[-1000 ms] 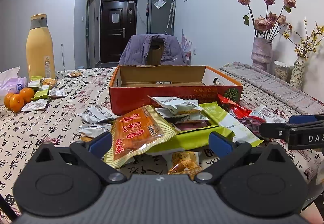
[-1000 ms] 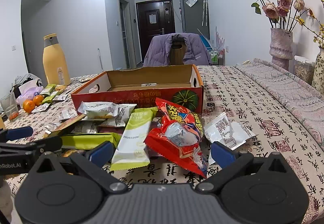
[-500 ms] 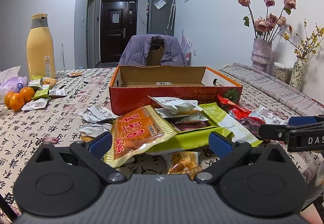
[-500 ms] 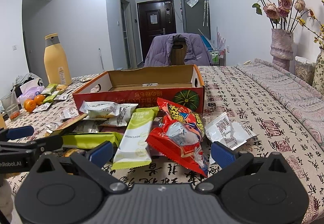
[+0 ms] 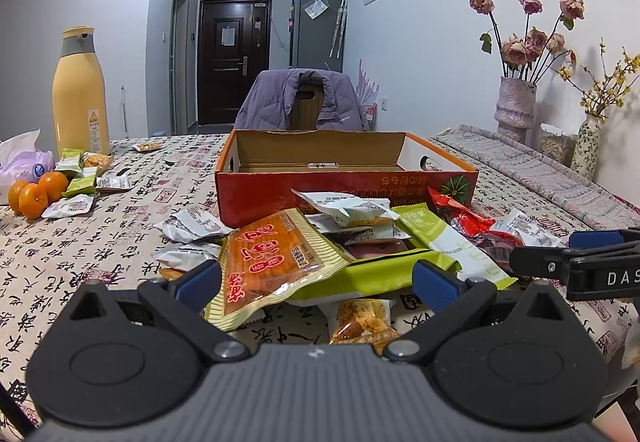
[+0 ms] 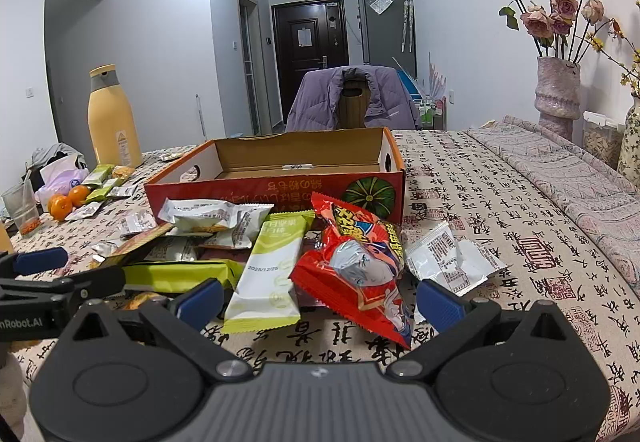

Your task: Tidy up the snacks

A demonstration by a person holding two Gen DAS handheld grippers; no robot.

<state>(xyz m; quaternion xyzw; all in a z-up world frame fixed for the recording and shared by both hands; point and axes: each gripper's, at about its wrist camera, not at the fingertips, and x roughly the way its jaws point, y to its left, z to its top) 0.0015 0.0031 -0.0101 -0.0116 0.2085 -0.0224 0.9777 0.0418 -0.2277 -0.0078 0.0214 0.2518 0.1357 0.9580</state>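
Note:
A heap of snack packets lies on the table in front of an open red cardboard box (image 5: pixel 344 194) (image 6: pixel 276 188) that looks empty inside. My left gripper (image 5: pixel 316 284) is open just before an orange packet (image 5: pixel 272 262) and a long green packet (image 5: pixel 372 270); a small orange snack (image 5: pixel 360 320) lies under it. My right gripper (image 6: pixel 318 300) is open, its fingers either side of a red chip bag (image 6: pixel 360 262) and a pale green bar (image 6: pixel 272 274). A white packet (image 6: pixel 448 262) lies to the right. Neither gripper holds anything.
At the far left stand a yellow bottle (image 5: pixel 80 98), oranges (image 5: pixel 36 194), a tissue pack (image 5: pixel 22 162) and more small packets (image 5: pixel 76 182). Vases of dried flowers (image 6: pixel 558 98) stand at the right on a folded cloth. A chair with a purple jacket (image 5: pixel 304 102) is behind the box.
Both views have shifted very slightly; the packets and box have not moved. Both grippers stay open.

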